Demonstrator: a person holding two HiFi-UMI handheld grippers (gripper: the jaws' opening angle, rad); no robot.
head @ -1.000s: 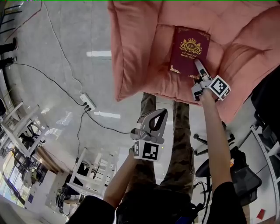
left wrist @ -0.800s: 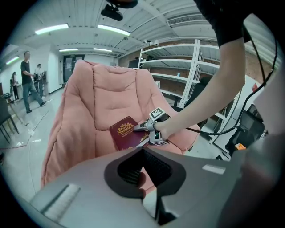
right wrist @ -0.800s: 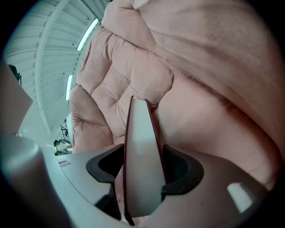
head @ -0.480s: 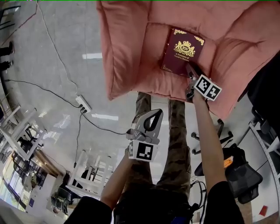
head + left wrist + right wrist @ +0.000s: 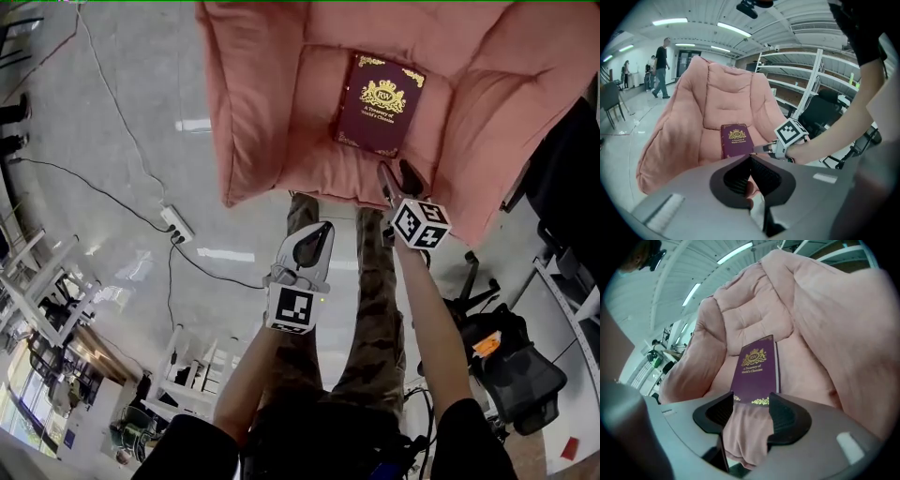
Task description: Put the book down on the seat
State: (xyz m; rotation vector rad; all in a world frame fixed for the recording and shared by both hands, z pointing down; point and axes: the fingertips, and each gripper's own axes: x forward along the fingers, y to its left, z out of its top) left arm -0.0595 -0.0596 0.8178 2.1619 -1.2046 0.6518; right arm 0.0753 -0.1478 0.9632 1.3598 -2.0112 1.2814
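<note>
R gripper jaws apart, just narrowing slightly, empty, L gripper closed, 1 book flat on 1 pink seat

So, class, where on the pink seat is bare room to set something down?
Bare cushion: between the book and the seat's wall, head view's left. The right gripper, open and empty, jaws just closing slightly, crowds the front.

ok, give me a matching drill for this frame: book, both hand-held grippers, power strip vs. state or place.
1. book
2. left hand-held gripper
3. right hand-held gripper
4. power strip

A. jaws apart, empty
B. on the floor
C. flat on the pink seat
D. jaws shut, empty

Pairs: 1-C, 2-D, 3-A, 4-B. The right one's jaws have just been closing slightly, nothing between them.
</note>
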